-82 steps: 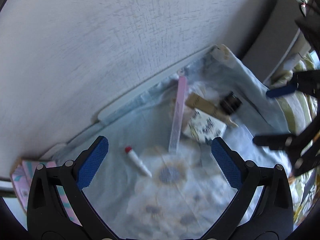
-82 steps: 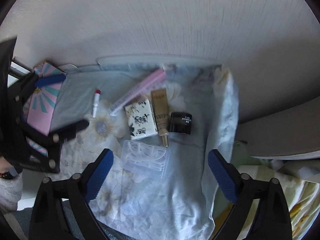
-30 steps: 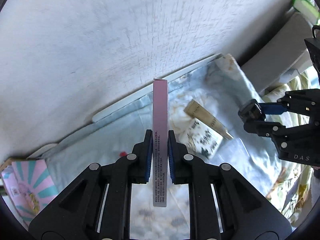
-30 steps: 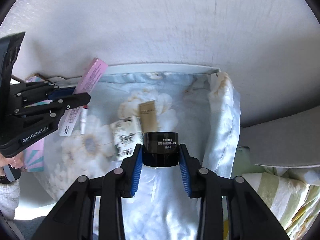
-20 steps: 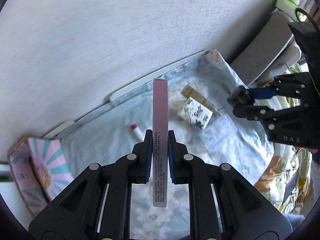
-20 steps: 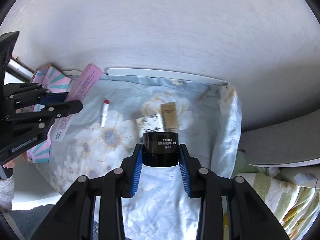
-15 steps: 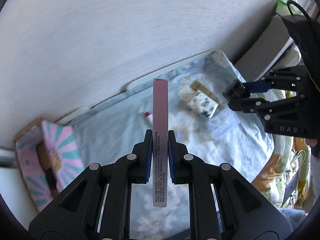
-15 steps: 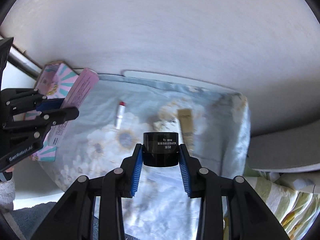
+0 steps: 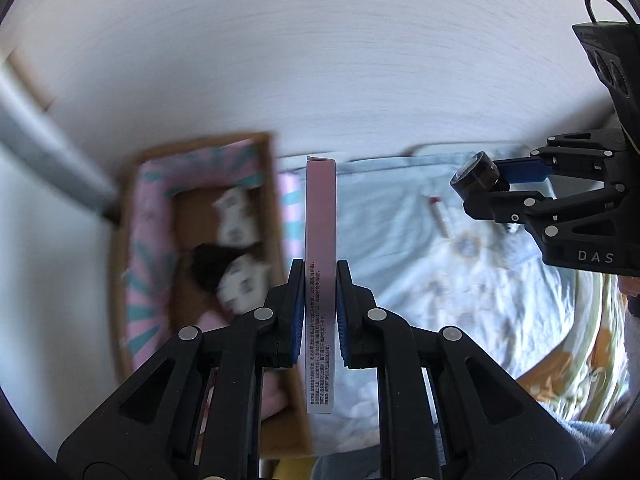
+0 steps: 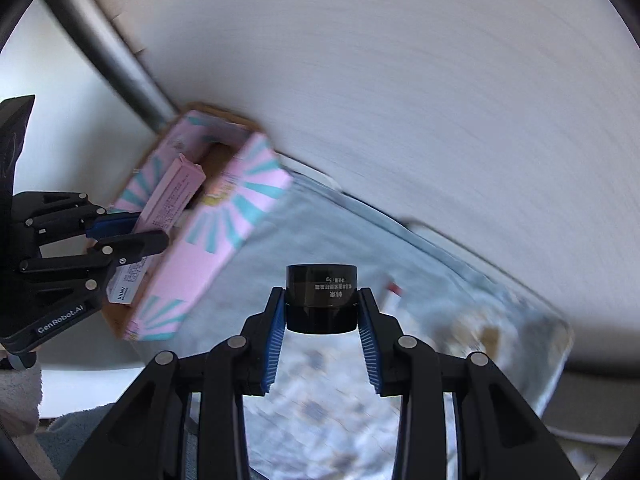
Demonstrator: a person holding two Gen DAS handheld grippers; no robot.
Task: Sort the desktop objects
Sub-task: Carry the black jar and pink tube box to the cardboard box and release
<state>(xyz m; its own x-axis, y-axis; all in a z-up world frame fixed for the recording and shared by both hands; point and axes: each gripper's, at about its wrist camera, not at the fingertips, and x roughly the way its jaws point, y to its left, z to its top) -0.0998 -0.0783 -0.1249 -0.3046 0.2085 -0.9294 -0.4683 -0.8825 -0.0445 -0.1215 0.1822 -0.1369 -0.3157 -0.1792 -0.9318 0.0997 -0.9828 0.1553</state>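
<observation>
The left wrist view is looking straight down into the pink and teal cardboard box (image 9: 208, 240), so its inside is showing: two pale packets (image 9: 236, 216) and a dark thing (image 9: 208, 268) are lying on the brown bottom (all three are blurred, and what they are cannot be told). The right wrist view is catching the same box (image 10: 208, 240) only from the side, with its patterned outer wall facing the camera and almost nothing of the contents showing.

The left gripper (image 9: 320, 300) is pinching a long pink carton (image 9: 320, 240) between its blue pads, jaws nearly together, and the carton is standing on edge and pointing away from the camera, just beside the box's right wall. From the right wrist view that gripper (image 10: 120, 236) is hanging over the box's opening, with the pink carton (image 10: 168, 196) slanting across it.

The right gripper (image 10: 321, 312) is clamping a small black jar (image 10: 321, 296), jaws partly open around its round body; white print is running around the jar (upside down here). In the left wrist view this gripper (image 9: 496, 184) is holding the jar (image 9: 474, 176) above the floral cloth (image 9: 440, 300), well to the right of the box.

A small tube with a red cap (image 9: 440, 216) is lying on the cloth below the jar, and the right wrist view is showing only its red end (image 10: 394, 288) beside the right finger.
</observation>
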